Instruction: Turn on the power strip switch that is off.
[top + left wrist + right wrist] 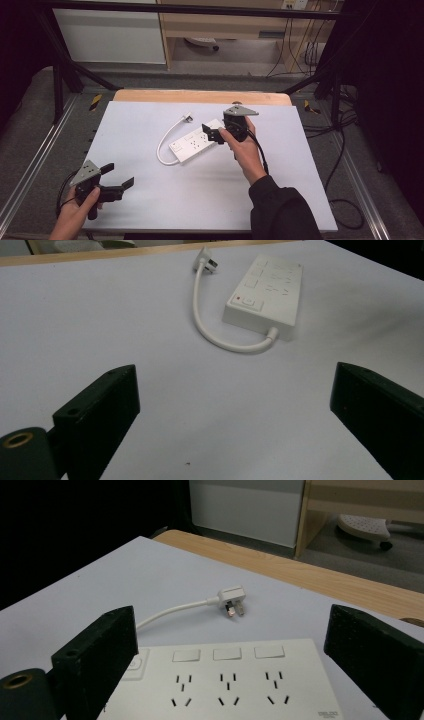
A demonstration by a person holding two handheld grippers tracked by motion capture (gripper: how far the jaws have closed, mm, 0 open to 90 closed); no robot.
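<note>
A white power strip [197,141] lies flat near the middle of the white table [150,200], its long axis running from about 7 o'clock to 1 o'clock in the high view. Its cord [165,142] leaves the 7 o'clock end, loops out toward 9 o'clock and curves back up to a plug [188,118] that rests on the table at roughly 11 o'clock from the strip, apart from it.

The right gripper [212,132] hangs over the strip's 1 o'clock end, held by the right hand [245,147]. Its jaws are spread wide and grasp nothing. In the right gripper view the strip [225,680] sits directly below and between the two jaws, showing three switches and three sets of socket slots, and the plug [231,600] lies beyond it at 12 o'clock with its pins turned toward the camera. Whether the jaws touch the strip cannot be told.

The left gripper [119,176] is well apart from the strip, near the table's 7 o'clock corner, held by the left hand [75,212]. Its jaws are also released and hold nothing. In the left gripper view bare table lies between them, and the strip [265,292] sits farther off at about 1 o'clock, with the cord [220,337] curling from its near end.
</note>
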